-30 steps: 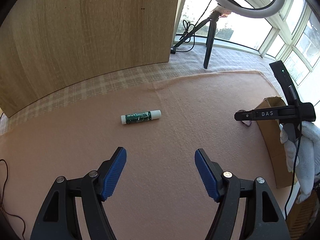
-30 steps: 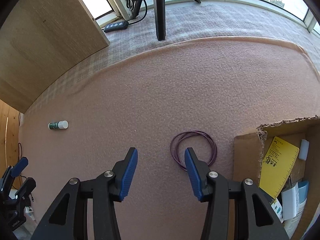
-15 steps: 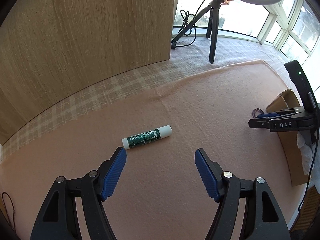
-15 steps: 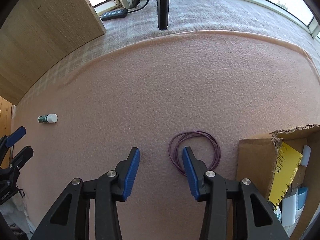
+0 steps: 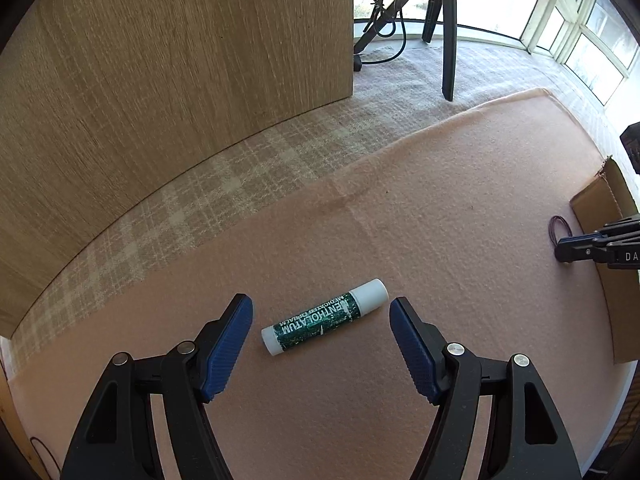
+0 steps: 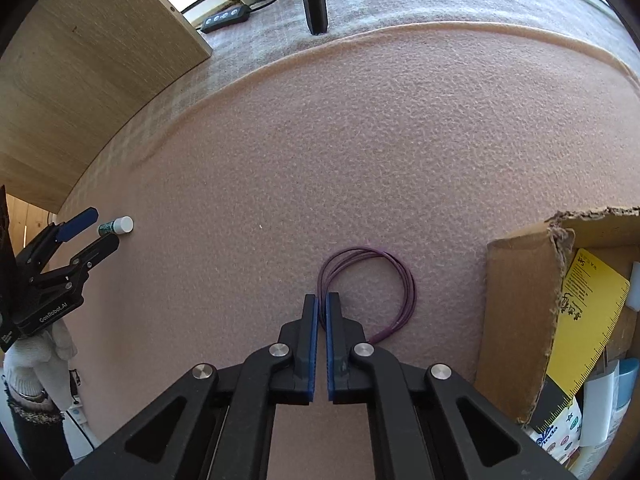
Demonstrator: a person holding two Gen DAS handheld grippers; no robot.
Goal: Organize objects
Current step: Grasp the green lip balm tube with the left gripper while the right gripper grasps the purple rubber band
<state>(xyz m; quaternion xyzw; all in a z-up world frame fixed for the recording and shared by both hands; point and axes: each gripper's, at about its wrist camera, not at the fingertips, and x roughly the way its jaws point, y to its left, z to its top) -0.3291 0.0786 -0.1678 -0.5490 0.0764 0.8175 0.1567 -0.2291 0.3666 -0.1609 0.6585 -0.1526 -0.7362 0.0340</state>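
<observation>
A: Right tool?
B: Jaws just closed, pinching the purple cord loop on the pink mat, beside the cardboard box.
A: Left tool?
B: Wide, straddling the lip balm tube, not touching.

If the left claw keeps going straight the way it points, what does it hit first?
Most likely the lip balm tube, lying crosswise on the pink felt mat between the left claw's open fingers; nothing else looks in the way.
</observation>
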